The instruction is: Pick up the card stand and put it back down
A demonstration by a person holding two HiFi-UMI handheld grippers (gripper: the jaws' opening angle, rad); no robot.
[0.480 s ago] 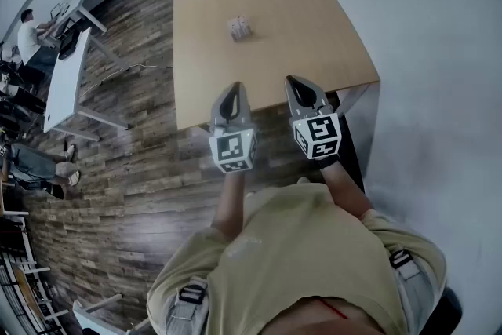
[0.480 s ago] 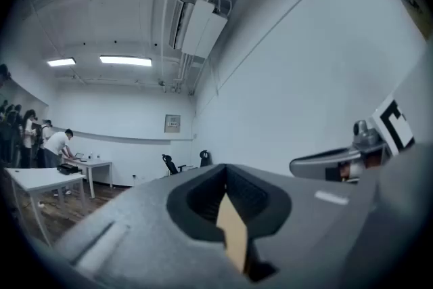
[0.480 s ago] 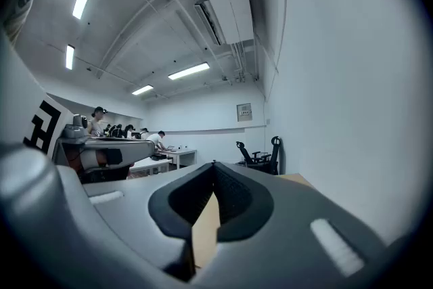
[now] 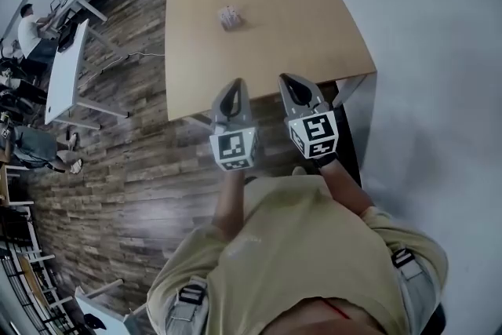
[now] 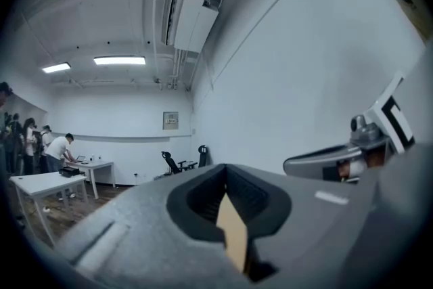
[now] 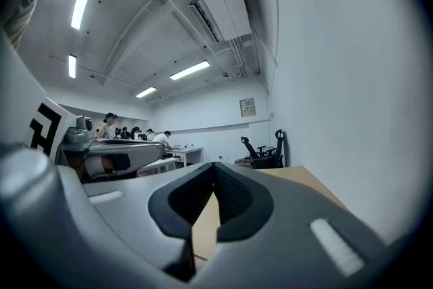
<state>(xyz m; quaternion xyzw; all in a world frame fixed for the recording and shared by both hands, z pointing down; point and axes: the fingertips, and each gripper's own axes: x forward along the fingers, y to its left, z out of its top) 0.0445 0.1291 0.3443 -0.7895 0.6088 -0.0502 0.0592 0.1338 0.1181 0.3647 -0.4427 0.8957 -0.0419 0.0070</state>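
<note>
Broadly, a dark plank floor (image 4: 118, 169) and a white wall (image 4: 439, 35) fill most of the head view. One square tan table (image 4: 298, 20) stands against that wall. Two white desks (image 4: 63, 71) stand well apart from it at the left, with several people around them, too small to count. The wearer's beige shirt (image 4: 290, 247) fills the bottom of that view, and two forearms reach forward from it.

Two grippers are held level, side by side, over the table's near edge, each carrying one marker cube. The left gripper (image 4: 233, 84) has its jaws pressed together with nothing between them; its own view shows only a sliver of tan tabletop through the slit under the meeting tips. The right gripper (image 4: 287, 79) is likewise closed and empty. Two black office chairs (image 5: 170, 162) stand by the far wall in the left gripper view.

One small, pale card stand (image 4: 229, 16) sits on the table's far half, left of centre, well apart from both grippers and untouched.
</note>
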